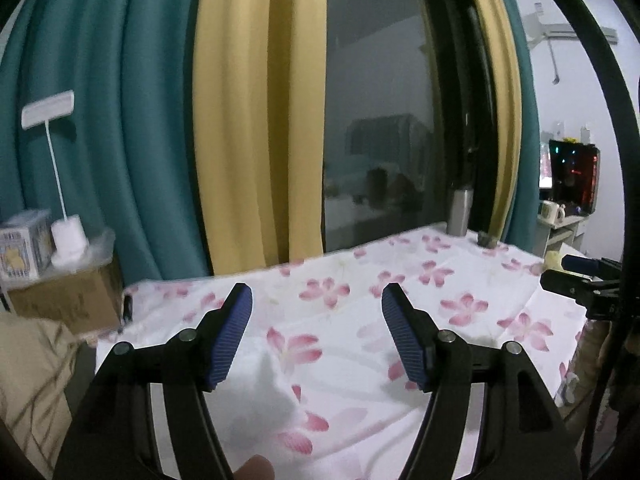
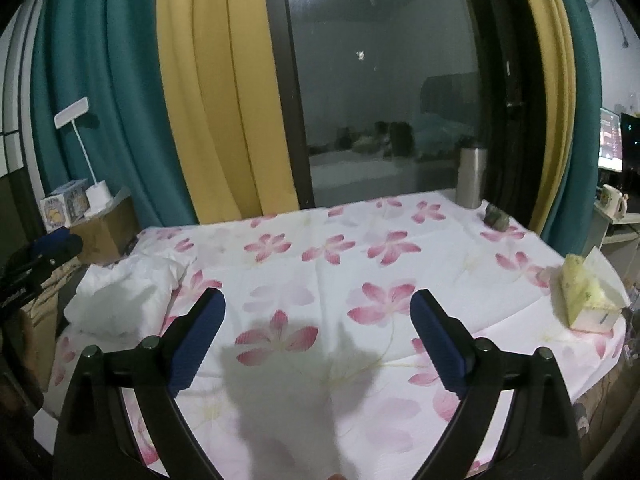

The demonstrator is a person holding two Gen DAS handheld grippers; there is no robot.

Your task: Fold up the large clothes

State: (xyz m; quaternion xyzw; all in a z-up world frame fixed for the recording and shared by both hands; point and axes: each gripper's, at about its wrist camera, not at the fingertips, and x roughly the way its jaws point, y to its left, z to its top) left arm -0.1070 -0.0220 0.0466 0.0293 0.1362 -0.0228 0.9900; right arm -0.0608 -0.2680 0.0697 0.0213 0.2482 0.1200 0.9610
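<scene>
Big flowered sheet [image 2: 340,264] spread flat on table. White garment [image 2: 120,300] bunched at its left edge, not folded yet, all folding left. Left gripper [image 1: 316,334] & right gripper [image 2: 318,338] wide open, nothing held, above sheet.

Bare floral sheet [image 2: 360,264] midway; steel tumbler [image 2: 472,178], tissue pack [image 2: 586,300] at edges.

Each camera rides on a gripper, looking forward and slightly down along its two fingers, close above the flowered sheet [image 1: 360,320]. Both face the dark window [image 2: 384,100] and its curtains [image 1: 248,120]. They share sheet, window and steel flask [image 2: 472,176].
</scene>
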